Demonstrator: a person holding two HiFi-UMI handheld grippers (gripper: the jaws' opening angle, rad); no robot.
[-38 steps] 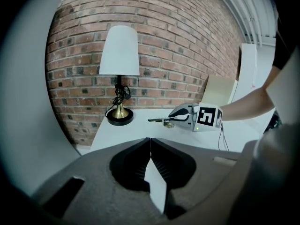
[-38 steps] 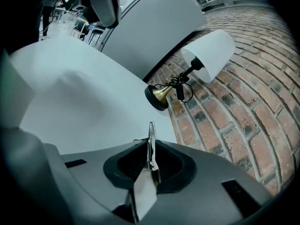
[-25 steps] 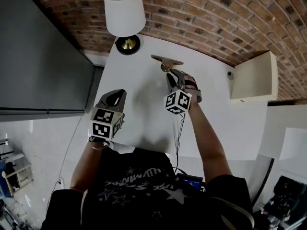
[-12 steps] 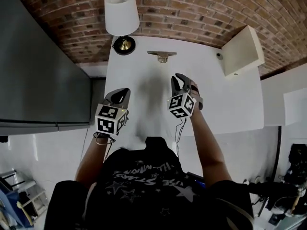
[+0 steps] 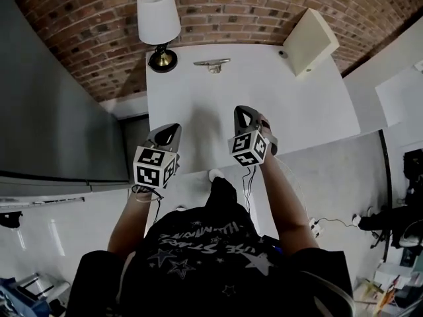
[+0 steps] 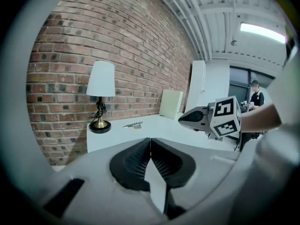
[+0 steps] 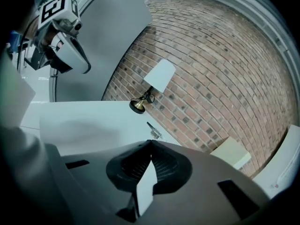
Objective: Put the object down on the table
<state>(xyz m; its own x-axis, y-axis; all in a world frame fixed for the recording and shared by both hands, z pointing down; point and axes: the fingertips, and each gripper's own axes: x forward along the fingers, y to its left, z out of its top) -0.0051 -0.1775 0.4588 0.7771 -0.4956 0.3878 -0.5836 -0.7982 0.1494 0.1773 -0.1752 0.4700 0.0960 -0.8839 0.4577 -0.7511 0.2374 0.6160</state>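
Observation:
A small metal clip (image 5: 212, 63) lies on the white table (image 5: 277, 91) near its far edge, beside the lamp's base; it also shows in the left gripper view (image 6: 132, 124) and the right gripper view (image 7: 153, 131). My right gripper (image 5: 239, 109) hangs over the table's near half, well back from the clip, jaws shut on nothing (image 7: 151, 143). My left gripper (image 5: 173, 129) sits at the table's near left corner, shut and empty too (image 6: 150, 139). Each gripper shows in the other's view: the right gripper (image 6: 182, 119) and the left gripper (image 7: 79, 62).
A lamp with a white shade (image 5: 158, 15) and brass base stands at the table's far left corner. A beige box (image 5: 309, 33) rests at the far right corner. A brick wall runs behind. A dark grey panel (image 5: 59, 111) flanks the table's left side.
The right gripper has drawn back from the clip toward the near edge; the clip stays on the table. The left gripper also moved slightly back. The head view has pulled away.

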